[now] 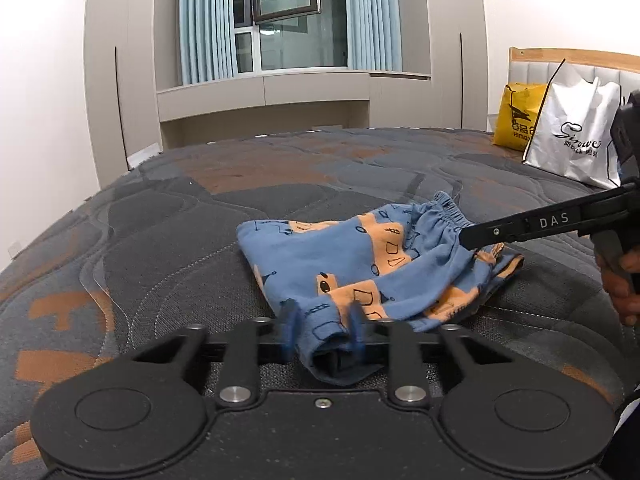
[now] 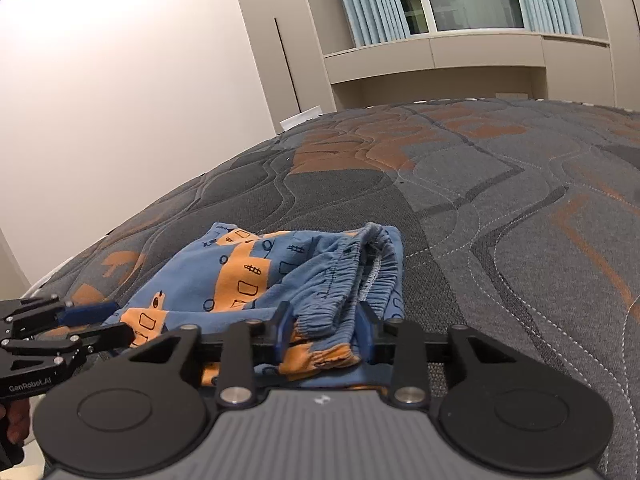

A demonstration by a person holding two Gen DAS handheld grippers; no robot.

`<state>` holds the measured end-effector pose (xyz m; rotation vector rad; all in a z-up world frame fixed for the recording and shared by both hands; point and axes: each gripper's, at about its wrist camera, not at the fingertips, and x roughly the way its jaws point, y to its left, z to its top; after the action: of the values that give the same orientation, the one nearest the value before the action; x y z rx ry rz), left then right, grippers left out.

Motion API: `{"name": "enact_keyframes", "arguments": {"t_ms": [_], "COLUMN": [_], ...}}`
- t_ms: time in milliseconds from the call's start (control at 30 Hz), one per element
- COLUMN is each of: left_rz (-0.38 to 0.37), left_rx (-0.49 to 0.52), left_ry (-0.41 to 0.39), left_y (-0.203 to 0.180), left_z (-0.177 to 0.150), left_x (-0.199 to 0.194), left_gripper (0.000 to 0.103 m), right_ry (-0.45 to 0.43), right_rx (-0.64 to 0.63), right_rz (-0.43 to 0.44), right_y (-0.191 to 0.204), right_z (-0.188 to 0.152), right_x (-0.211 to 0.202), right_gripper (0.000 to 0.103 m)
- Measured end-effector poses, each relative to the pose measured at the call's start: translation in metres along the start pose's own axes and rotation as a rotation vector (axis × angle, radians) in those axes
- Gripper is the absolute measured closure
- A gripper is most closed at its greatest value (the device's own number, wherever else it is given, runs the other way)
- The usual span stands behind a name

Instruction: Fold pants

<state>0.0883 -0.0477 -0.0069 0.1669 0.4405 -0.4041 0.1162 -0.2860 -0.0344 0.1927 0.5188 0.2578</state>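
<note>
Both claws (left [image 1: 322, 330], right [image 2: 326, 330]) pinch pants [image 1: 360, 264].

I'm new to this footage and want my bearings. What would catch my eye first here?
The blue and orange patterned pants lie crumpled mid-mattress, the brightest thing in view. Both tongs grip them: the left tongs hold a cuff end, the right tongs hold the elastic waistband. Behind, a white shopping bag and a yellow bag stand against the headboard.
</note>
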Motion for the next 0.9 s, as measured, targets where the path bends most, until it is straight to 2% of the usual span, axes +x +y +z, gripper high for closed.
{"name": "enact_keyframes", "arguments": {"t_ms": [33, 100, 300, 667, 700, 767, 833, 867, 900], "left_rz": [0.0, -0.008, -0.016, -0.05, -0.057, -0.061, -0.048, -0.035, -0.019], "left_rx": [0.003, -0.013, -0.006, 0.011, 0.007, -0.016, -0.058, -0.082, -0.098], "left_ry": [0.0, -0.003, -0.009, 0.048, 0.045, 0.035, 0.007, -0.01, -0.023], "left_y": [-0.001, 0.0, 0.0, -0.003, -0.003, 0.002, 0.008, 0.012, 0.015], "left_z": [0.0, 0.0, -0.004, -0.022, -0.022, -0.018, -0.011, -0.006, -0.001], "left_x": [-0.001, -0.004, -0.014, -0.015, -0.016, -0.017, -0.019, -0.019, -0.017], "left_gripper": [0.094, 0.095, 0.097, 0.102, 0.1, 0.091, 0.07, 0.063, 0.049], "right_ry": [-0.004, -0.016, -0.044, -0.008, -0.005, 0.009, -0.003, -0.017, -0.034], "right_rx": [-0.015, -0.018, -0.01, 0.006, 0.009, 0.004, -0.001, -0.005, -0.014], "right_rz": [-0.01, -0.004, 0.019, -0.006, -0.008, -0.013, -0.029, -0.043, -0.064], "right_y": [0.002, 0.003, 0.004, 0.0, -0.001, -0.002, -0.003, -0.004, -0.003], "right_z": [0.0, 0.002, 0.005, -0.014, -0.015, -0.018, -0.018, -0.017, -0.014], "right_x": [-0.001, -0.005, -0.021, -0.033, -0.033, -0.032, -0.034, -0.037, -0.038], "right_gripper": [0.077, 0.08, 0.081, 0.081, 0.081, 0.078, 0.051, 0.045, 0.037]}}
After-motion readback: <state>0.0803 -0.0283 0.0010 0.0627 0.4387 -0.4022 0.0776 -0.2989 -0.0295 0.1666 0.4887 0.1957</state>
